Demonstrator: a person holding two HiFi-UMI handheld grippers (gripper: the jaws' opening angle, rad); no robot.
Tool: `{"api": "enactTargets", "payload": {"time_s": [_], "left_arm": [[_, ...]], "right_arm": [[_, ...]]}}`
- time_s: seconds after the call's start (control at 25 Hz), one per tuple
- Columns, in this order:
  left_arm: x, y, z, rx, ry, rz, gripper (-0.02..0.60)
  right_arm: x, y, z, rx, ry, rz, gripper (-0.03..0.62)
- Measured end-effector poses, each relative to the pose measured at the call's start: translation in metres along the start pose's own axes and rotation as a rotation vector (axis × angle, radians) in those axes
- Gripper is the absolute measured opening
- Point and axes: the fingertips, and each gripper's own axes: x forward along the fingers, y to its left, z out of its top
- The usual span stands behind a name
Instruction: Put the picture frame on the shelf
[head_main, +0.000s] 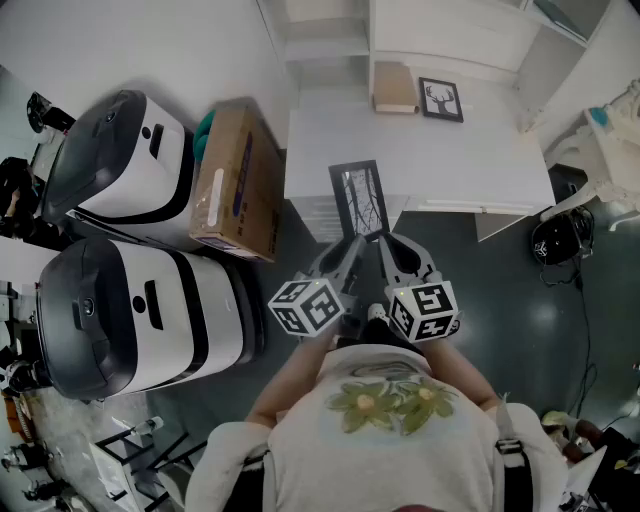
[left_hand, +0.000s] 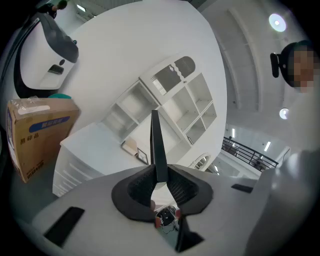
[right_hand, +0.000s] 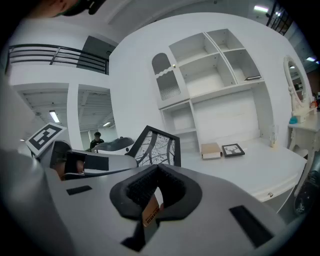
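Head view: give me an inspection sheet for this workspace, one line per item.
Surface: white desk, mostly bare.
Job's things: picture frame held off the desk by both grippers; shelf stands behind the desk.
Clutter: small deer picture and tan box at the desk's back.
Grippers: left gripper shut on the frame's edge; right gripper shut on its bottom, apparently.
Cables: nothing seen.
Surroundings: cardboard box and two white-and-black machines on the floor.

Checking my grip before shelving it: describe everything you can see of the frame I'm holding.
The frame is a slim black rectangle, seemingly wood or plastic, around a black-and-white print of bare branches. It is held in the air above the front edge of the table, with the print tilted upward. The left claw clamps its lower edge, where it shows edge-on. The right claw appears to pinch it alongside.
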Motion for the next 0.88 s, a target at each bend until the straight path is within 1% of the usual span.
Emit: {"api": "enactTargets", "payload": {"time_s": [0.52, 0.76, 0.88], "left_arm": [[0.011, 0.002, -0.005, -0.008, -0.008, 0.027, 0.087], [0.029, -0.003, -0.002, -0.023, -0.026, 0.030, 0.087], [0.037, -0.008, -0.002, -0.011, -0.049, 0.036, 0.087]], "right_arm": [[-0.002, -0.020, -0.004, 0.050, -0.005, 0.002, 0.031], [-0.002, -0.039, 0.003, 0.058, -0.012, 0.015, 0.032], [-0.002, -0.051, 0.007, 0.056, -0.017, 0.024, 0.031]]}}
